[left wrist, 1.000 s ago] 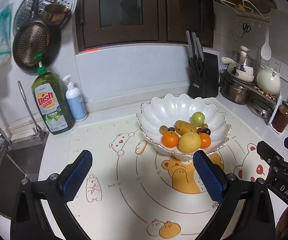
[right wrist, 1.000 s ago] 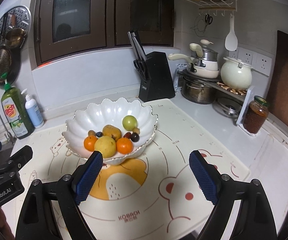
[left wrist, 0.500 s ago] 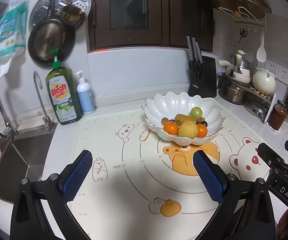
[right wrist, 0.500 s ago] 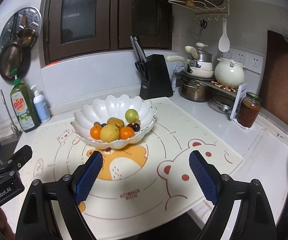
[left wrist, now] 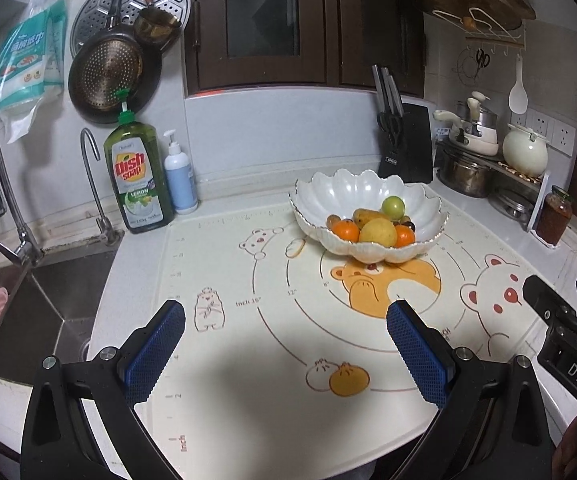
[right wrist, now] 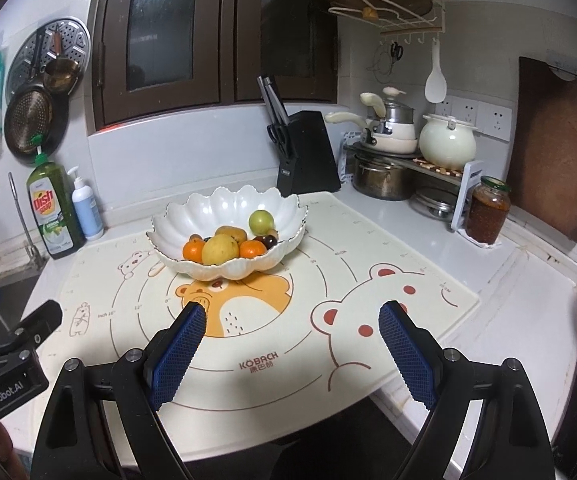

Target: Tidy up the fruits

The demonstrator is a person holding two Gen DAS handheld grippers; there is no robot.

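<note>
Both grippers (left wrist: pixel 286 354) (right wrist: pixel 292 350) agape before fruit bowl (right wrist: pixel 224 204)

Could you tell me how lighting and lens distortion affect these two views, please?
Left wrist view: fisheye bends the cabinets, corners go black, and a soft dark shadow lies on the mat between the open left gripper. Right wrist view: the same curving, with glare on the white bowl and a dim foreground around the open right gripper.

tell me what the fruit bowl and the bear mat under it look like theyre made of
Fruit bowl: likely glazed ceramic or porcelain; glossy white with light reflections, scalloped rim that seems edged in gold. Bear mat: probably silicone; matte, thin, lying flat on the counter, printed with measuring rings and rulers like a baking mat.
</note>
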